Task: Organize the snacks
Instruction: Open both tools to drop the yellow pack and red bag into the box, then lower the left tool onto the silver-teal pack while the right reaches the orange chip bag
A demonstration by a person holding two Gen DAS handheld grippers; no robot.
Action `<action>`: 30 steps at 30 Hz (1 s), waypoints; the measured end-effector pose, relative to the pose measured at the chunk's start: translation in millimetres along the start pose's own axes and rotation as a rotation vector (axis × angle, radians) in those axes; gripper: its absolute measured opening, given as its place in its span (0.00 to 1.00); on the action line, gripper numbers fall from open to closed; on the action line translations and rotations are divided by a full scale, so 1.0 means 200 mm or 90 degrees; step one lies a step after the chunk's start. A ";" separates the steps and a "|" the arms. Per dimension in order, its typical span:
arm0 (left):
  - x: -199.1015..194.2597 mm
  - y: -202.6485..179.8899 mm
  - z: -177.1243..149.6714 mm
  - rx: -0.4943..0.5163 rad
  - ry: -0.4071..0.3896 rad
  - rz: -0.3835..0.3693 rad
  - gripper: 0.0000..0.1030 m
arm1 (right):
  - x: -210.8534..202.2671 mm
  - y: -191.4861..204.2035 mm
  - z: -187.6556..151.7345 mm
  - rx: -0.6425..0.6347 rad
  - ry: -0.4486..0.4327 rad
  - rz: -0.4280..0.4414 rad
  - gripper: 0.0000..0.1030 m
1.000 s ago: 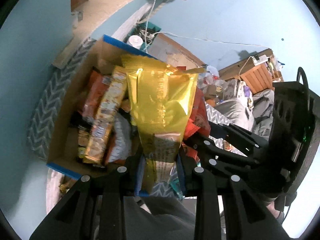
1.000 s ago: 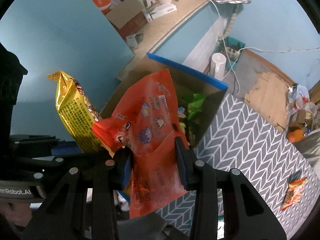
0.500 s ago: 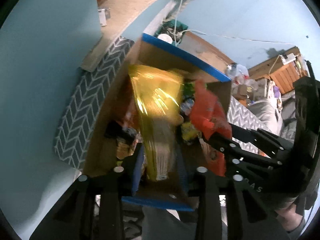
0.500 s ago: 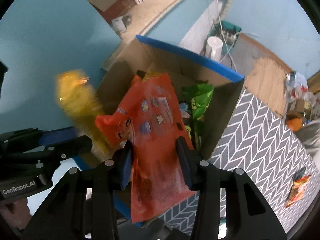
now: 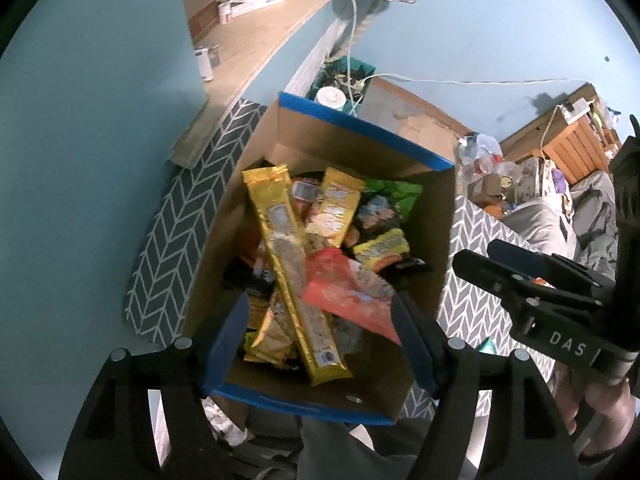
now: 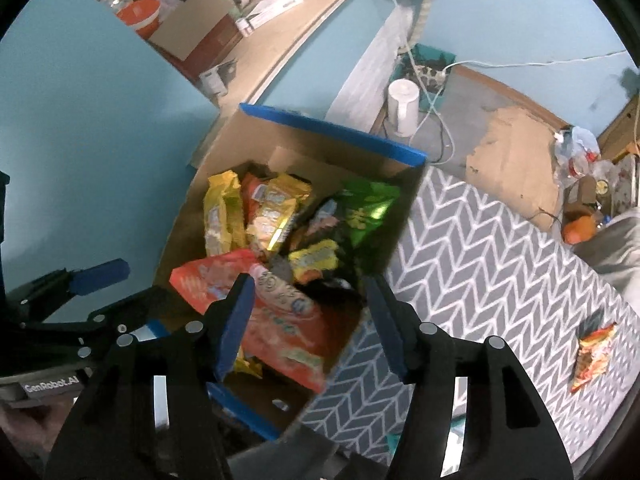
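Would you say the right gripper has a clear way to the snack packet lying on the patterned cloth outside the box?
Probably yes: the right gripper stands open and empty over the box, and the packet lies alone on the cloth.

left wrist: steeply down, close | right wrist: same | shared: cardboard box (image 5: 362, 136) (image 6: 332, 128)

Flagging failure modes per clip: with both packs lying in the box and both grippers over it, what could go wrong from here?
1. The long gold pack lies diagonally on top of the pile in the cardboard box; it may slide or stick out.
2. The left gripper and right gripper, jaws just opened and empty, hang low over the box and could snag the orange pack.
3. One snack packet on the chevron cloth could be missed.
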State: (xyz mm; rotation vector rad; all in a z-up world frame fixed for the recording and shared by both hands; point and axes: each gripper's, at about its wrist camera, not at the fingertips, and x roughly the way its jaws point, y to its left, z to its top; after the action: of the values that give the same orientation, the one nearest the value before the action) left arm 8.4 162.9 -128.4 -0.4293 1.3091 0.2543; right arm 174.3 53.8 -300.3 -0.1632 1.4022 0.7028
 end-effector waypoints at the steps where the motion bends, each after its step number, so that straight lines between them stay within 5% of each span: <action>1: -0.01 -0.02 -0.01 0.004 -0.004 -0.001 0.73 | -0.02 -0.02 -0.01 0.002 -0.001 -0.006 0.58; 13: -0.05 -0.42 -0.10 0.108 0.004 -0.016 0.77 | -0.21 -0.44 -0.24 0.089 -0.016 -0.064 0.65; 30: 0.19 -1.09 -0.34 0.243 0.052 -0.026 0.77 | -0.39 -1.30 -0.59 0.152 0.020 -0.159 0.73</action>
State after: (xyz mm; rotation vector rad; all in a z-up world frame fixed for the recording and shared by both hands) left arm 48.4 -65.3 -143.2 -0.1430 1.3900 -0.0502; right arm 215.4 -238.4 -326.7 -0.1579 1.4533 0.3259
